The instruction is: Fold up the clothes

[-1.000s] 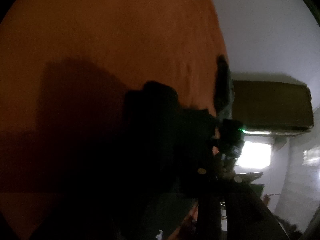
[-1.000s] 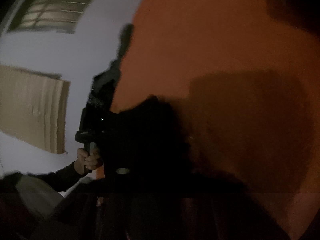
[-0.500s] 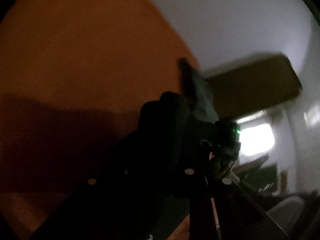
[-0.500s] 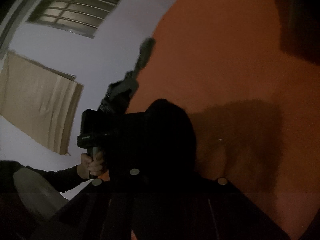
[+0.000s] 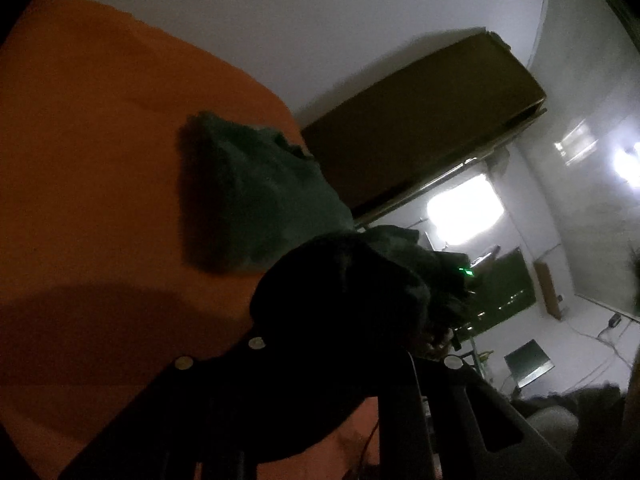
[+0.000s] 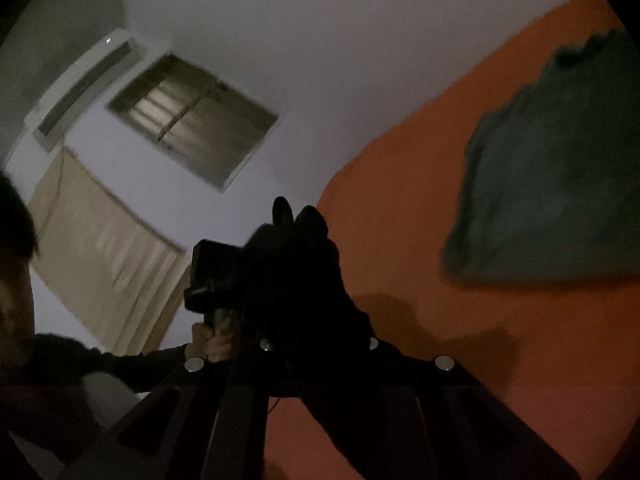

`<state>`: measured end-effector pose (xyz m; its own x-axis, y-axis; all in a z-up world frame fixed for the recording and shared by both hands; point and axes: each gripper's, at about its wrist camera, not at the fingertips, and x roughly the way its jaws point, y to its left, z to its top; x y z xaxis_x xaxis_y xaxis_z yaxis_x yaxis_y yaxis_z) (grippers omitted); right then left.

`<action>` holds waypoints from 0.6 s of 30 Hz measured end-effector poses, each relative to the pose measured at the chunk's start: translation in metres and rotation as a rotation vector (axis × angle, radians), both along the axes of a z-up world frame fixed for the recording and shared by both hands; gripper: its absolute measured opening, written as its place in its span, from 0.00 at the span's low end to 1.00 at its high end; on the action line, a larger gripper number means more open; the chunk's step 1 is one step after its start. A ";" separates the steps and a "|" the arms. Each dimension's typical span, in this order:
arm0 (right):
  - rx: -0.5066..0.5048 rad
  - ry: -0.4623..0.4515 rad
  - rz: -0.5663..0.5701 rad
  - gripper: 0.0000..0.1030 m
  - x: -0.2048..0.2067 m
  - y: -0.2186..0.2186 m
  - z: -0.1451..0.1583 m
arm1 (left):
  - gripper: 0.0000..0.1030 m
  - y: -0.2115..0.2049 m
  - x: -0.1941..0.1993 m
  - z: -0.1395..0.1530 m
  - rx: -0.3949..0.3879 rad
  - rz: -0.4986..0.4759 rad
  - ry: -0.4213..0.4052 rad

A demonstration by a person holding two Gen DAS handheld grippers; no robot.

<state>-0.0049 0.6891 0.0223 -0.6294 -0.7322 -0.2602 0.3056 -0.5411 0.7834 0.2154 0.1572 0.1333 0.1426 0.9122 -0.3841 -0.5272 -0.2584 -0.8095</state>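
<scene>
Nearest the lens in both wrist views, we are seeing dark cloth bunched over the fingers. In the left view the left tongs (image 5: 344, 292) are clenching a dark garment (image 5: 340, 320), which is covering the fingertips in a rounded lump and hanging down in front of the frame; the light is too dim to tell its colour or kind. In the right view the right tongs (image 6: 300, 220) are likewise pinching the same dark fabric, with two folds sticking up just above the fingers. Just left of them, we are seeing the person's hand (image 6: 212, 340) gripping the handle of the other tool, its camera block sitting right above the knuckles, and a dark sleeve (image 6: 120, 364) running away toward the lower left. Beyond the tongs, an orange surface (image 5: 100, 160) is spreading wide, whether bed or table we cannot tell, and a green cloth (image 5: 256, 200) is lying on it in a loose heap, well apart from the held garment. Farther back, a white wall (image 6: 320, 60) is carrying a barred window (image 6: 192, 116), an air conditioner (image 6: 80, 80) and a beige curtain (image 6: 104, 248).
</scene>
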 end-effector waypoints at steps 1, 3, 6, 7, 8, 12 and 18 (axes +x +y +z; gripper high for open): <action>0.018 0.011 -0.027 0.08 -0.001 0.017 0.007 | 0.17 0.025 -0.007 -0.001 -0.002 -0.006 -0.008; 0.054 0.025 -0.076 0.08 -0.009 0.050 0.021 | 0.17 0.074 -0.020 -0.006 -0.014 -0.006 -0.026; 0.086 0.031 -0.131 0.08 -0.032 0.101 0.030 | 0.17 0.126 -0.048 -0.013 -0.025 0.002 -0.053; 0.089 0.023 -0.146 0.08 -0.042 0.118 0.030 | 0.17 0.138 -0.059 -0.014 -0.029 0.007 -0.057; 0.096 0.016 -0.165 0.08 -0.054 0.133 0.030 | 0.17 0.151 -0.070 -0.016 -0.034 0.013 -0.062; 0.099 -0.034 -0.236 0.08 -0.102 0.193 0.010 | 0.17 0.202 -0.115 -0.042 -0.077 0.038 -0.108; -0.026 -0.074 -0.384 0.08 -0.136 0.254 -0.045 | 0.17 0.240 -0.159 -0.071 -0.151 0.115 -0.175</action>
<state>-0.1407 0.9435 -0.0226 -0.8393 -0.4538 -0.2994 0.0268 -0.5846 0.8109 0.0568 0.3972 0.0620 0.1178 0.8607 -0.4954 -0.3428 -0.4330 -0.8337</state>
